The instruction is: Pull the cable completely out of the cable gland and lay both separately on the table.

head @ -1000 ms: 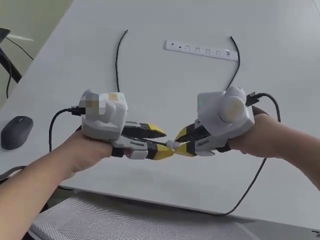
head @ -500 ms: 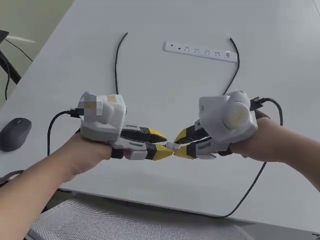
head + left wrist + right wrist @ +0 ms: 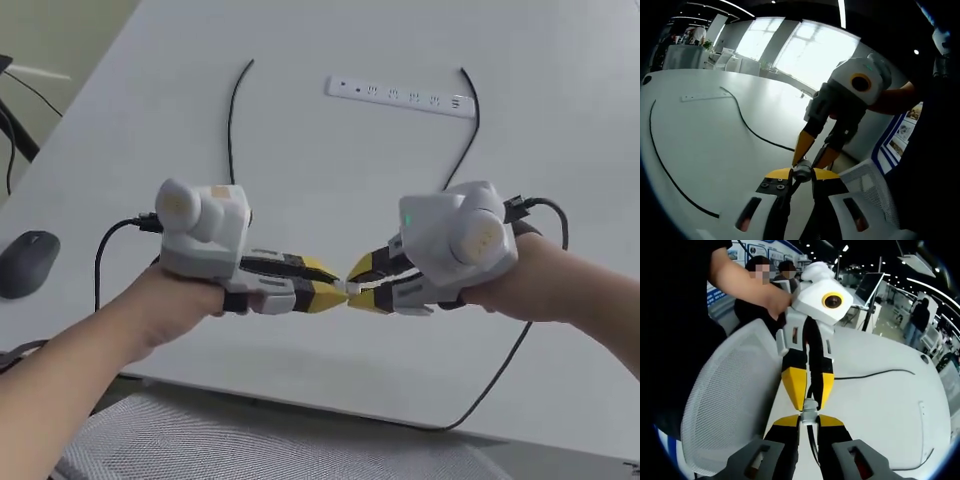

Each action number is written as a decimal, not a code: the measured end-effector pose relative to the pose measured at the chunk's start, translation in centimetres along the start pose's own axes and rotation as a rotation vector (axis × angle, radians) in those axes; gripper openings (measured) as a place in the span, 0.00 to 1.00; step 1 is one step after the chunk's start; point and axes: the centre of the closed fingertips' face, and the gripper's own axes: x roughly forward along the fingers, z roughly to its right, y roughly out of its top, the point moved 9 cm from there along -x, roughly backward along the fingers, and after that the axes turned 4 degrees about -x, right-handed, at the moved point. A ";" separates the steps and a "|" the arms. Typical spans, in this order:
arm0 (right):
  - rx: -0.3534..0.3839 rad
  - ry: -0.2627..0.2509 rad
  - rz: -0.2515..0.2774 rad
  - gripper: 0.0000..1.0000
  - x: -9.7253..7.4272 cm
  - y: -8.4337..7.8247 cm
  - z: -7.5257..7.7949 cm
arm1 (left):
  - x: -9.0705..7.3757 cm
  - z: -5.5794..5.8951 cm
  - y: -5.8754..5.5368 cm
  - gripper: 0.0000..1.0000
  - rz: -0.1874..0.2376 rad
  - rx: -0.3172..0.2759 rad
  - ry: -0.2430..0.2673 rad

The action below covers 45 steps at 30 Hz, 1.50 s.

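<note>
Above the table's near edge my two grippers meet tip to tip. A small pale cable gland (image 3: 349,290) sits between them. My left gripper (image 3: 335,292) comes in from the left, its yellow tips shut on the gland (image 3: 801,171). My right gripper (image 3: 362,290) faces it from the right. In the right gripper view the gland (image 3: 809,411) stands just past my right gripper (image 3: 809,422), and a thin black cable (image 3: 813,442) runs from the gland back between those nearly closed jaws. How far the cable sits in the gland is hidden.
A white power strip (image 3: 400,97) lies far back on the white table (image 3: 300,180), with black cords (image 3: 232,120) (image 3: 472,130) trailing toward me. A dark mouse (image 3: 25,262) sits at the left edge. A mesh chair (image 3: 250,440) is below the table's near edge.
The two grippers have drawn slightly closer, so the tips now touch around the gland. Both hands stay at about the same place over the table edge.
</note>
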 end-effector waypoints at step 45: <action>0.012 -0.019 0.044 0.08 0.2 -0.1 -0.4 | -0.1 0.0 -0.2 0.15 -0.013 0.013 -0.015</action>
